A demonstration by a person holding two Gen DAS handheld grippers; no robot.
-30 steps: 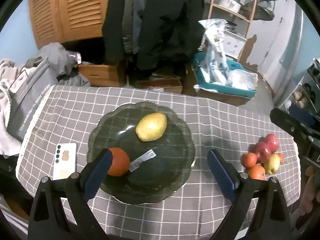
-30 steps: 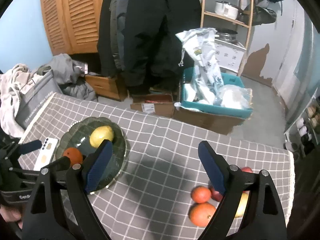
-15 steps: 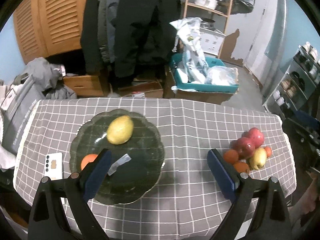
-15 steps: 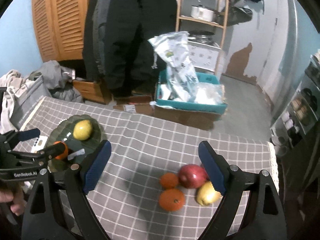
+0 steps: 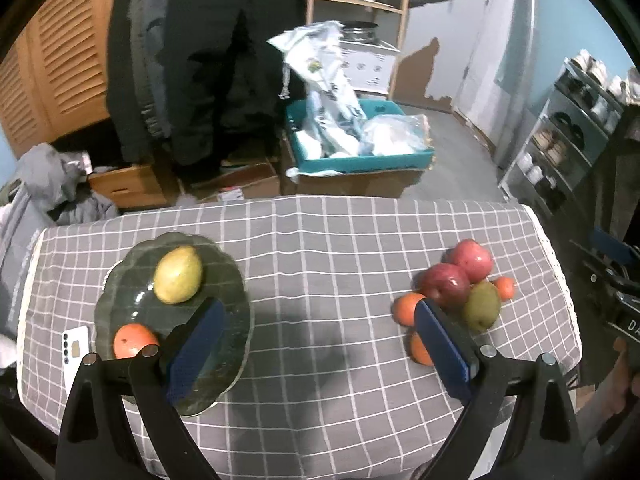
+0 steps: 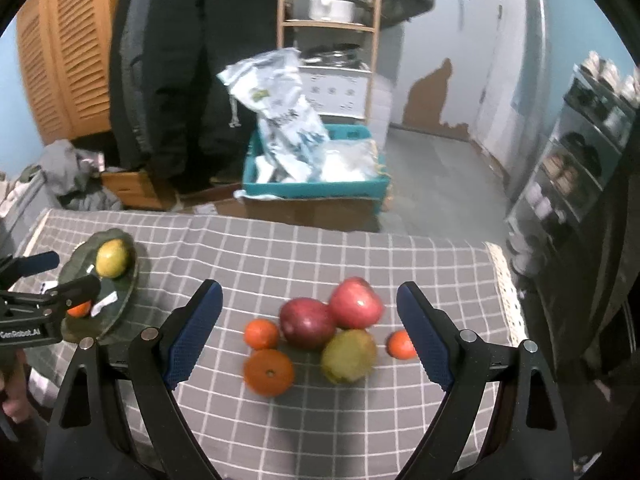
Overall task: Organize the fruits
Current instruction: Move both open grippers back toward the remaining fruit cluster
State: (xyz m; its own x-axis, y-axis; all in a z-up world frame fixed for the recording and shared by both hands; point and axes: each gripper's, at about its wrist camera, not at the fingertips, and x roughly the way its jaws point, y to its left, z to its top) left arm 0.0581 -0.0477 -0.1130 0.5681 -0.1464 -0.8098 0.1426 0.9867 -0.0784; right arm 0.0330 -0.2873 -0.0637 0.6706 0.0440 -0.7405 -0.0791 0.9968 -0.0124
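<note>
Presently, both my claws hang above the table [image 5: 320,240], which is covered in a grey checked cloth. My left claw [image 5: 316,344] is spread wide, nothing between its blue pads. My right claw [image 6: 310,332] is likewise spread wide and grips nothing; the loose fruit pile lies on the cloth below the gap between its fingers.

Count, plate side: one dark glass plate [image 5: 236,292] with a scalloped rim, at the left of the table. It holds two fruits: one yellow pear [image 5: 178,274] toward the far side, and one orange [image 5: 134,340] at the near rim, partly behind my left claw's finger. In the right wrist view one small white slip [image 6: 105,303] also lies in the plate.

Count, pile at the right of the table: six fruits, bunched and touching.
- two red apples, apple A [image 6: 307,322] and apple B [image 6: 355,303], side by side
- one yellow-green pear [image 6: 349,355] just in front of them
- one large orange [image 6: 269,372] nearest me
- two small tangerines, one [image 6: 261,334] left of apple A, one [image 6: 401,345] at the right, partly behind my right finger

Other: one white phone [image 5: 74,346] lies flat on the cloth, just left of the plate.
</note>
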